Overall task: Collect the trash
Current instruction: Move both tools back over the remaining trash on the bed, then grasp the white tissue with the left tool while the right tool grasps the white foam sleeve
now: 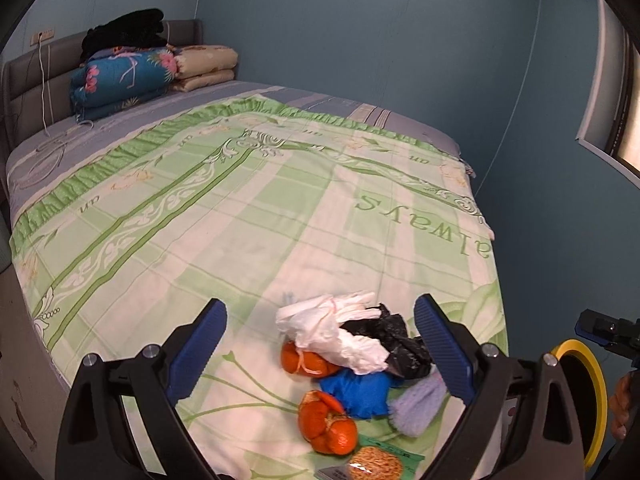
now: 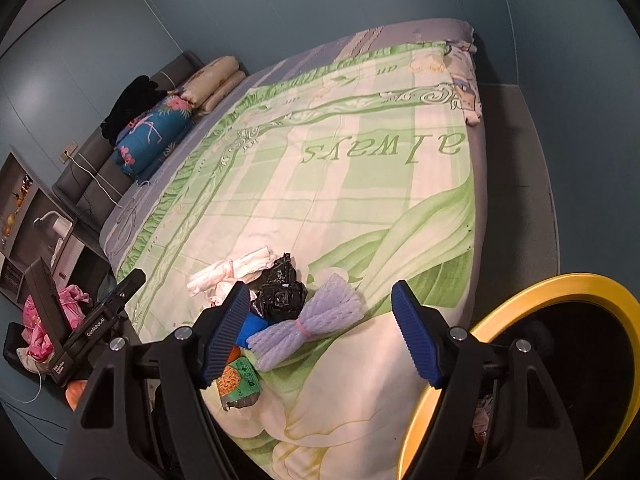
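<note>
Both grippers, left gripper [image 1: 320, 344] and right gripper [image 2: 318, 334], are hovering w/ jaws apart, holding nothing. Trash pile [image 1: 356, 360] is lying on the bed [image 1: 240, 208] near its edge: peels, bags, foam net, wrapper. Yellow-rimmed bin [image 2: 532, 292] is waiting beside; collecting looks barely begun.

Snack packet [image 1: 378, 462] cut by left wrist view's bottom edge; print unreadable. Right view: left finger [image 2: 224, 334] covers most of the blue cloth [image 2: 253, 327] and orange peel [image 2: 234, 354]. Yellow-rimmed bin [image 2: 520, 292] cut off at right edge, its contents too dark to tell. Shelf items [image 2: 16, 208] too small to identify.
</note>
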